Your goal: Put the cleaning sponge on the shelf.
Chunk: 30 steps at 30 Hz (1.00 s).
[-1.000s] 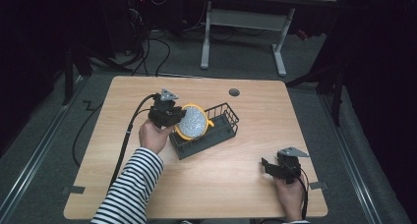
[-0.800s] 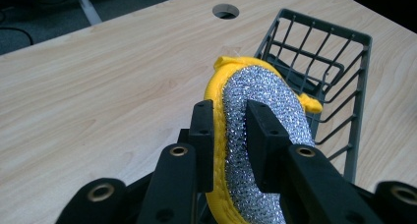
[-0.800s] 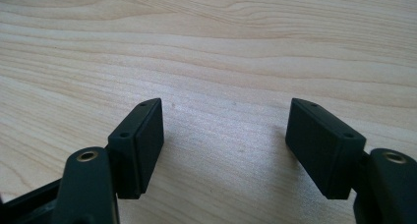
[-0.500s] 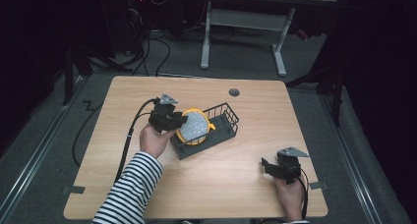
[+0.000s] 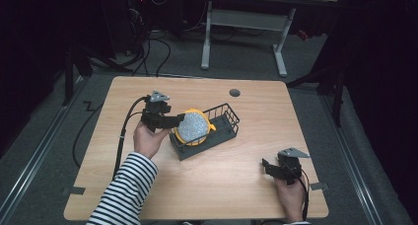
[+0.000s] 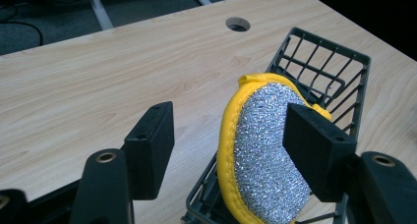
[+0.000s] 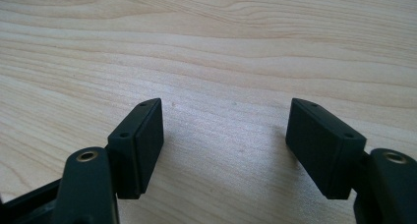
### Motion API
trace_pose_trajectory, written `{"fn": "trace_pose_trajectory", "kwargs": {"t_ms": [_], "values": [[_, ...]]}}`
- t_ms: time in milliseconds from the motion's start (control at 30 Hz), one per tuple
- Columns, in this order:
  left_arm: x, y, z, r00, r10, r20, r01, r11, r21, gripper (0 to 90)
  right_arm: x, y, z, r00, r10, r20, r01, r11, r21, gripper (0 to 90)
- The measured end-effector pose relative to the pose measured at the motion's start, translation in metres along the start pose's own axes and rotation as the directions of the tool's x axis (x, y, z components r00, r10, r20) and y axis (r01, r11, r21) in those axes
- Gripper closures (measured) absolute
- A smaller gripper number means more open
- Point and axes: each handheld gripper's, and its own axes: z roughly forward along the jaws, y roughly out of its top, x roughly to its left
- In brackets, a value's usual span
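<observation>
A: From above, the left gripper sits at the scrubber, propped on edge in the wire basket.
B: Its own view settles it: jaws spread, scrubber between them, one pad against its glittery face.
A: Right gripper?
B: Gaping over bare worktop, near corner.

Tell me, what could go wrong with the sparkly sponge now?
The sponge stands on edge in the basket, and the open left gripper has one jaw right against it. Pulling away might snag it and drag it out. It may also tip over, since nothing grips it. The right gripper sits far off, too far to steady the basket.
</observation>
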Motion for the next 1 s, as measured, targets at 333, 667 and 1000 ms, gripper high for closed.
{"fn": "trace_pose_trajectory", "kwargs": {"t_ms": [333,667,1000], "values": [[0.014,-0.004,-0.024,0.9995,-0.026,-0.015,0.026,0.9989,-0.039,35.9,0.000,0.000,0.000,1.0000,0.000,0.000,0.000,1.000,0.000,30.4],[0.026,-0.016,-0.047,0.9976,-0.068,-0.015,0.067,0.9963,-0.054,35.9,0.000,0.000,0.000,1.0000,-0.005,0.001,0.005,1.000,-0.001,30.3],[0.042,-0.033,-0.068,0.9915,-0.123,-0.044,0.118,0.9886,-0.094,35.6,0.000,0.000,0.000,1.0000,-0.005,0.000,0.005,1.000,-0.001,30.4]]}}
